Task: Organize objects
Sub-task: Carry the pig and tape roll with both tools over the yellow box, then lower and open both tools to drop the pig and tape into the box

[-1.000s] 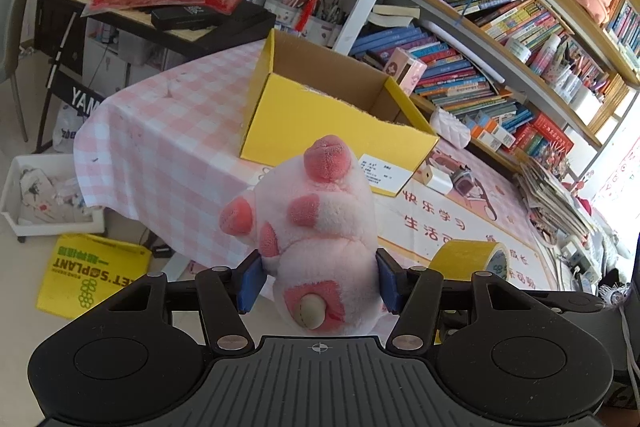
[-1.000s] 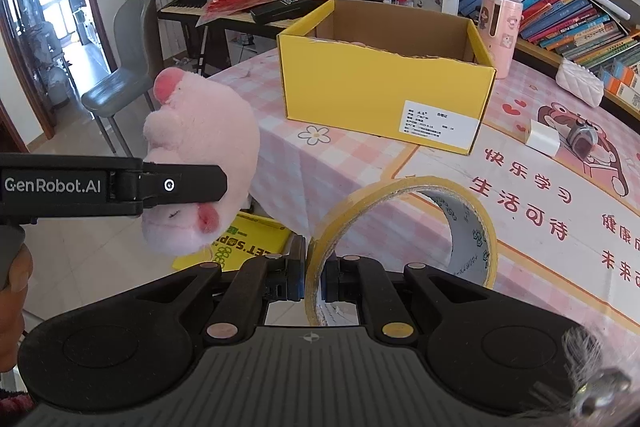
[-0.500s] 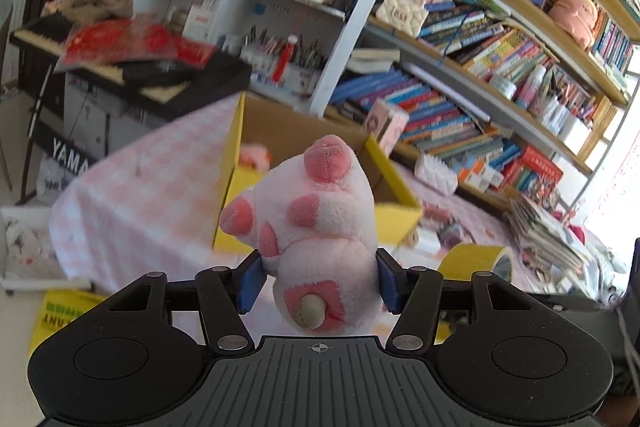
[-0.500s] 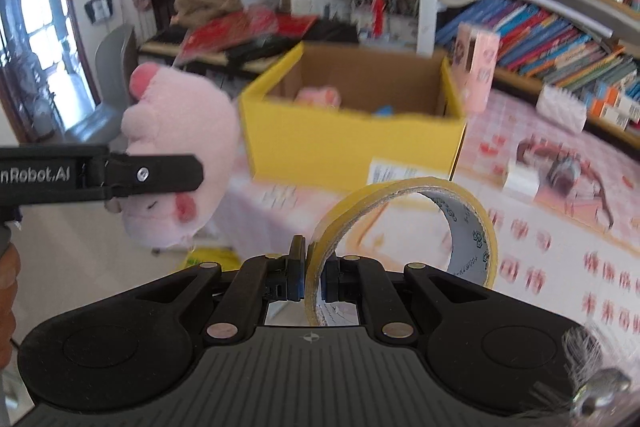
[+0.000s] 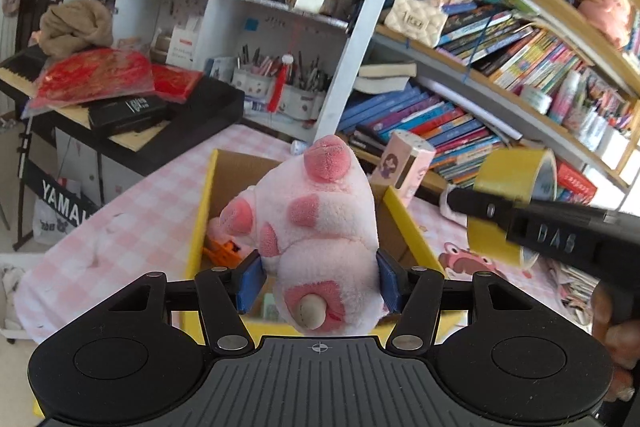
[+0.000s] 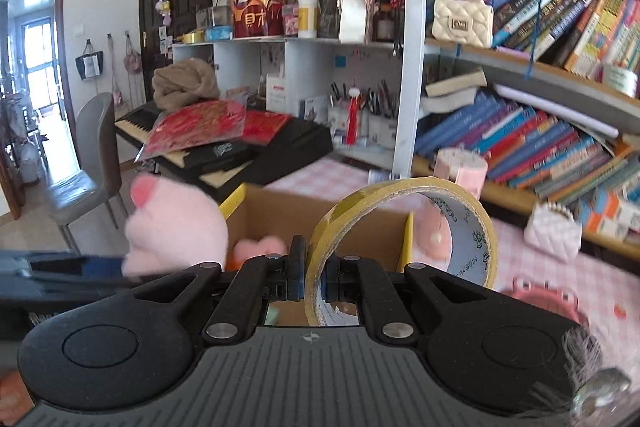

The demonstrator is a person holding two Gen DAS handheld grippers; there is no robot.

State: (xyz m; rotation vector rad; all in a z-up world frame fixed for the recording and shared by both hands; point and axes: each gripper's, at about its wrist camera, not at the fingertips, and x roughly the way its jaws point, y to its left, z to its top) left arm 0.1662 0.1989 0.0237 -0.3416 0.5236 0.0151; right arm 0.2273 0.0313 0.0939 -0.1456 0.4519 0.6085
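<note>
Now: left gripper (image 5: 318,279) jaws clamped on pink plush toy (image 5: 320,239), toy hanging above open yellow box (image 5: 200,211). Right gripper (image 6: 314,277) jaws pinched together on wall of yellow tape roll (image 6: 404,231), roll over box's far side. Judged step: drop both in. Centre each over cavity, clear of rim, lower, then release. Avoid orange item (image 5: 222,253) already inside; plush may snag wall.

You're gripping a fuzzy pink plush toy (image 5: 320,227) | glossy yellow tape roll (image 6: 404,227) | beside both, matt cardboard box (image 5: 202,211) | checked cloth tablecloth (image 5: 132,223).
</note>
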